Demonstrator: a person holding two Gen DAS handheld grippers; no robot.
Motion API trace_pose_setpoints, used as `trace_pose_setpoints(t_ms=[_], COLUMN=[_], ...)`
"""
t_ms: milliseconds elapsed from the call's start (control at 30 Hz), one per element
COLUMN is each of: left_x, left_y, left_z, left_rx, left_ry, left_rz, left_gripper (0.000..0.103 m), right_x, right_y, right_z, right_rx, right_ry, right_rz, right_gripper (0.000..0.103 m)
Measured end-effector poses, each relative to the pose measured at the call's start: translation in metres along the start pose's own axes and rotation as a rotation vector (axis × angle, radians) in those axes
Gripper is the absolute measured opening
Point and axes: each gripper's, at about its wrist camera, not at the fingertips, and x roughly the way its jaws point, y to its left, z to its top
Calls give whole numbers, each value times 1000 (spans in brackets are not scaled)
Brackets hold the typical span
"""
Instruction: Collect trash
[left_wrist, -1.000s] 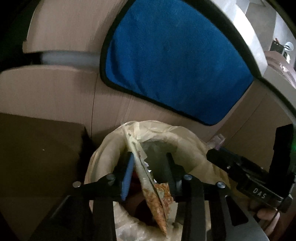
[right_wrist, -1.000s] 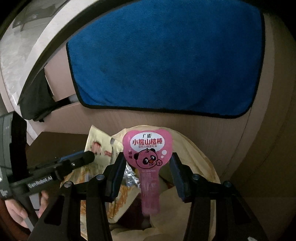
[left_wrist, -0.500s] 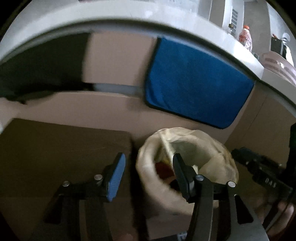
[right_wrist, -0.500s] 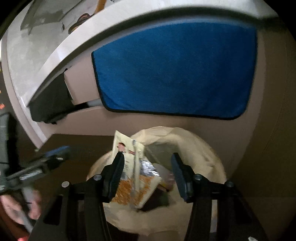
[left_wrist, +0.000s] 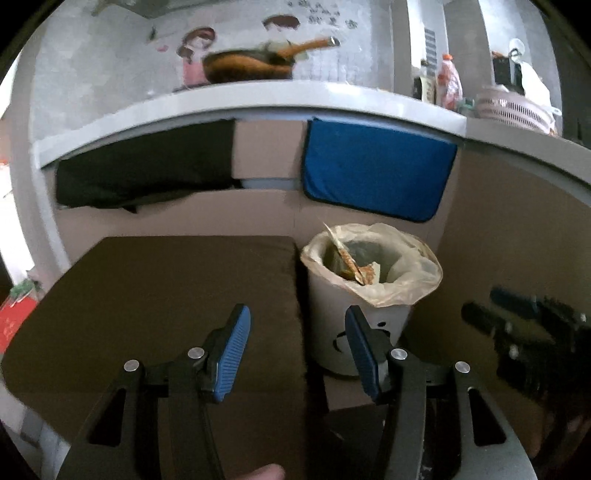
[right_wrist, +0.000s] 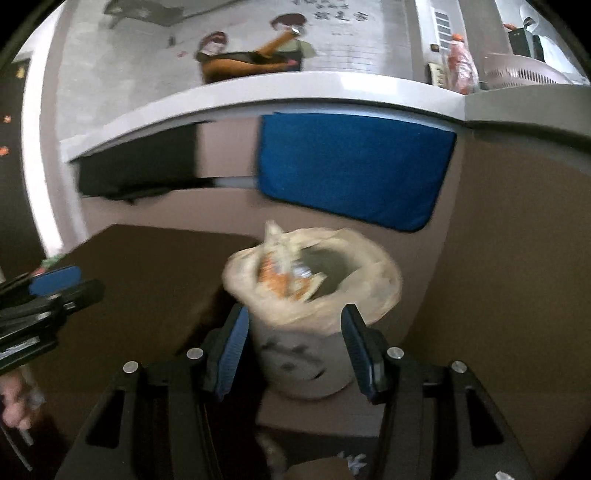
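We see the snack wrappers (left_wrist: 349, 264) sticking out of the lined trash bin (left_wrist: 354, 325), which stands on the floor beside a dark brown cushion (left_wrist: 166, 295) and below a hanging blue towel (left_wrist: 376, 173). Our left gripper (left_wrist: 297, 350) and right gripper (right_wrist: 293, 349) both hang spread apart and empty, short of the bin.

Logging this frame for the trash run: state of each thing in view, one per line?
left gripper: open, holding nothing
right gripper: open, holding nothing
trash bin: upright, lined with a bag
bin bag: folded over the rim, mouth open
snack wrapper: in the bin, top poking above the rim
blue towel: hanging flat
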Motion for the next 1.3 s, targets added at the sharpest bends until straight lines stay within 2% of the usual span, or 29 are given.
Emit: trace_pose_setpoints(t_ms=[200,333,433,567,900,1300], left_x=[-31,-49,-58,-58,-67,-75], left_y=[6,6,9,12,17,18], left_z=[-16,-18,-17,-18,-18,-19], left_rx=[-10,4,-4,0,-14,-12], left_ry=[46,14,-10,-1,-37,-68], left_rz=[36,90,123,141,144,144], left_gripper=[54,54,54,54,54,54], right_x=[-35,-48,-55,-60,-59,-67], right_y=[30,36,44,49,54,58], right_z=[-20,-21,-20,-18,-20,-19], right_rx=[5,36,21,21,19,13], right_ry=[-5,-27,-48,-67,-57,-89], right_rz=[-6,28,22,38,58,53], right_gripper=[49,49,49,49,50,50])
